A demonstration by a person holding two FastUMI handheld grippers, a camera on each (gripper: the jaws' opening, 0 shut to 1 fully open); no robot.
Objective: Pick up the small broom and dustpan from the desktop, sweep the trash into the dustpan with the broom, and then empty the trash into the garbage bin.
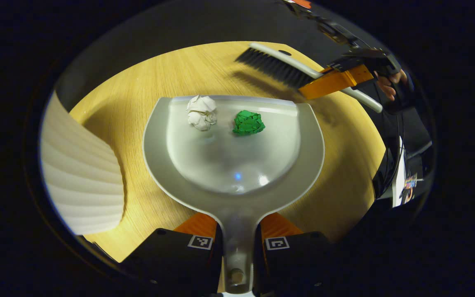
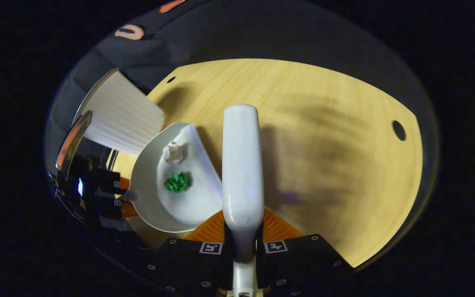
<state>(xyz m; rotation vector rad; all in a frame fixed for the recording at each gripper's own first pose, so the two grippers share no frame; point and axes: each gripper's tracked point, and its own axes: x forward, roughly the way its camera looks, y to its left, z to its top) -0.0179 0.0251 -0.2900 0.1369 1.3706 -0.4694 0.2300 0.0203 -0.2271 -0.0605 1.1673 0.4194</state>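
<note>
The grey dustpan (image 1: 159,140) lies ahead of my left gripper (image 1: 237,231), which is shut on its handle. A crumpled white paper ball (image 1: 201,112) and a green paper ball (image 1: 248,123) rest inside it near the front lip. The small broom (image 1: 278,66), with dark bristles and a white back, hangs beyond the pan's far right corner, held by the right gripper (image 1: 336,80). In the right gripper view my right gripper (image 2: 242,231) is shut on the broom's white handle (image 2: 241,165). To its left sits the dustpan (image 2: 146,189) with the white ball (image 2: 174,152) and green ball (image 2: 177,182).
A white ribbed garbage bin (image 1: 81,173) stands at the left of the wooden desktop (image 1: 146,78), close to the dustpan; the bin (image 2: 122,115) shows beyond the pan in the right gripper view. A hand (image 1: 390,84) holds the right gripper. The desktop (image 2: 336,156) has a cable hole (image 2: 398,130).
</note>
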